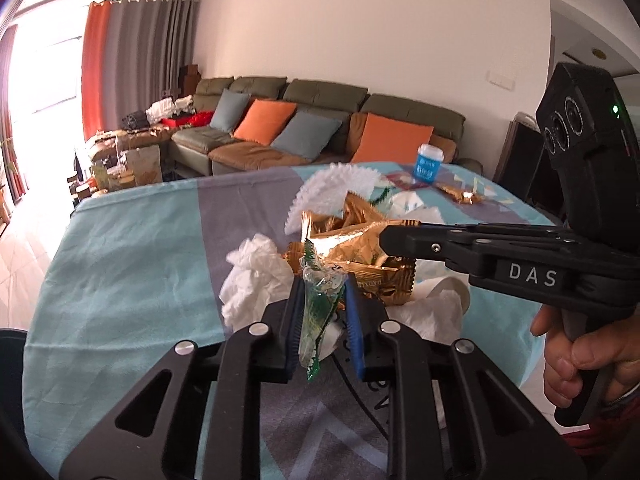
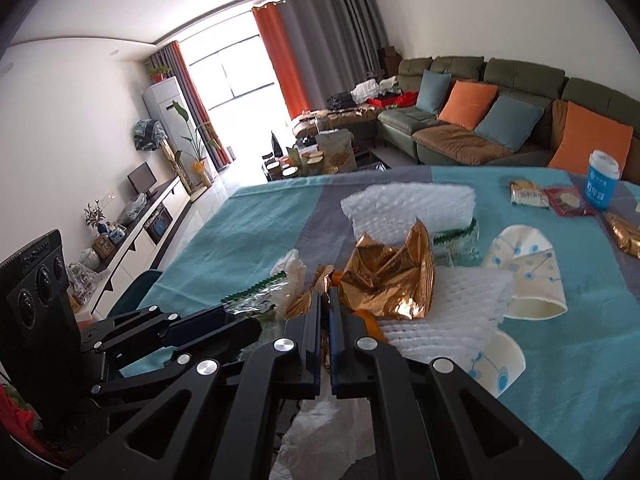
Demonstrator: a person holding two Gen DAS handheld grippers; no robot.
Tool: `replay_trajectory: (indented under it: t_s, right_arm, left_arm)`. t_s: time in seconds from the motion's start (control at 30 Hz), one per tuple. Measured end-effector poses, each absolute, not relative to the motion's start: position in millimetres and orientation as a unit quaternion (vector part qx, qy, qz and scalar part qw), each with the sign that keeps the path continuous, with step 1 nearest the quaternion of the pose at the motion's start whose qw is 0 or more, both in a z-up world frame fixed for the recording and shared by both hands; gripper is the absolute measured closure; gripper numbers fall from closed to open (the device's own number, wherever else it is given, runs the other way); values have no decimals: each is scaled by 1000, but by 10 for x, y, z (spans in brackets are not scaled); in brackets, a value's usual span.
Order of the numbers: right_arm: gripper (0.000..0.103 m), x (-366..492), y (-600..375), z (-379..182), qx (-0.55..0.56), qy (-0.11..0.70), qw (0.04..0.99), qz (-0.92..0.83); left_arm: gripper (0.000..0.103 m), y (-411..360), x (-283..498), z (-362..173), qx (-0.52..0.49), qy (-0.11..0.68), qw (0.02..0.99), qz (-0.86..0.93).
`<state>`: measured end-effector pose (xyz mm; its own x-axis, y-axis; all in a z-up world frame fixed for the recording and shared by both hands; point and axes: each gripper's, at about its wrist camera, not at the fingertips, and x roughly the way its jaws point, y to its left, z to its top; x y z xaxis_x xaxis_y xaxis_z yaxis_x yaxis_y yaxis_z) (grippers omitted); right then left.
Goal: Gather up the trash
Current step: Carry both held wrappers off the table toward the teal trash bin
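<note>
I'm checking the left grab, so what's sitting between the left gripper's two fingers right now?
A crumpled clear-and-green plastic wrapper stands between the left gripper fingers, pinched by the pads. The left wrist view shows this best.

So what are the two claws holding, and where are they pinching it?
The left claw pinches a green-and-clear wrapper across its middle. The right claw is shut on the gold foil wrapper at its near edge.
</note>
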<state>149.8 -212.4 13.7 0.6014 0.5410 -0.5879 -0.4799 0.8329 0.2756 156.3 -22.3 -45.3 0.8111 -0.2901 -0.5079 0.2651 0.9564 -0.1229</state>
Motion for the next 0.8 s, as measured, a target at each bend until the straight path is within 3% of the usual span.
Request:
replay_trajectory:
  t_s: [0.5,0.8]
  right_arm:
    - [102,1311,-2109,577,24,282,917,280]
    - [102,1219,-1551,723,-5,249,901,355]
  left_arm:
    - [83,98,1128,-89,-40,212,968,-129]
    - [83,613,758,79,-44,189,980,-46]
